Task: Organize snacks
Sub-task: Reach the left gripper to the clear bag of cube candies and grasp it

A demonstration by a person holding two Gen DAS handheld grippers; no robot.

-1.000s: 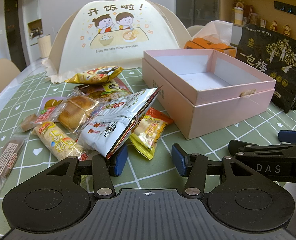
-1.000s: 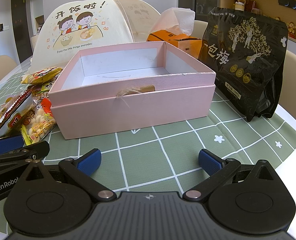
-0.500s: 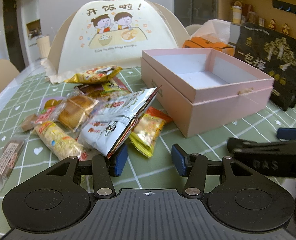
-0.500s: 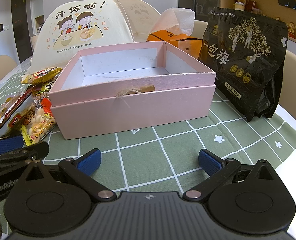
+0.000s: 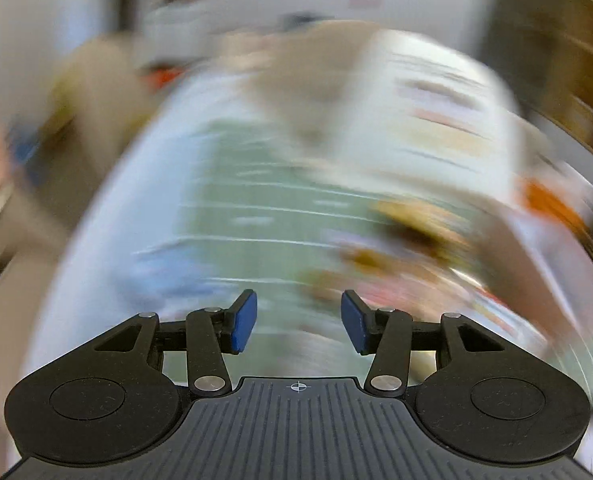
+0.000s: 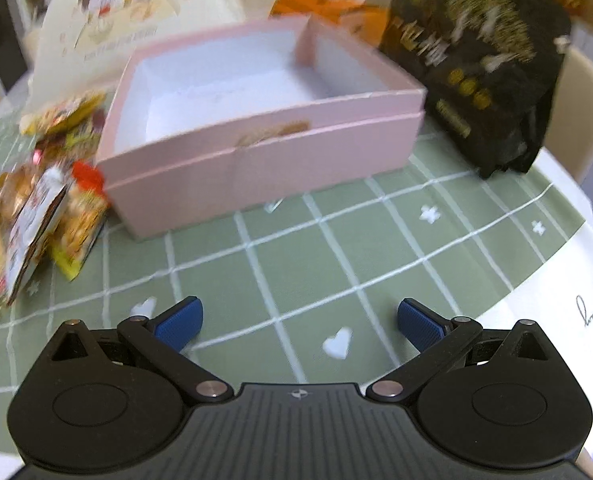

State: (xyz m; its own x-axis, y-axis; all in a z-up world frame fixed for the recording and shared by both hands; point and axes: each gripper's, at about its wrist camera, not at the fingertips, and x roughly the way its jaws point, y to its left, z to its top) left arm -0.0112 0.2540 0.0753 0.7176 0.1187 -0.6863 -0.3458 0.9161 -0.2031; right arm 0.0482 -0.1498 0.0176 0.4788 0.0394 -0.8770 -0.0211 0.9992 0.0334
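The table [image 6: 336, 240] with its green checked cloth is the biggest thing here. On it stands the pink box [image 6: 256, 160], open on top, with nothing inside that I can see. Behind the box is a cream food cover [image 6: 128, 20] with a cartoon on it. To the right of the box a big black bag [image 6: 488, 80] stands up, close to the box corner. The snacks [image 6: 40, 208] lie in a small heap at the left end of the box, with the yellow packet right next to its wall. None of them is in the box.

The right gripper [image 6: 299, 322] hangs over bare cloth in front of the box. Its blue pads are spread wide apart and hold nothing.

The left gripper [image 5: 298, 322] has its blue pads about half apart. They have just been closing a little, and nothing is between them. The view from this gripper is all smeared, so I can only make out green cloth and some orange and yellow blurs on the right.

A second ago the left gripper had its left pad next to the white snack bag, and it could be seen at the left in the right gripper's view. Now it has swung away and is gone from that view. The right gripper now looks down more steeply at the cloth.
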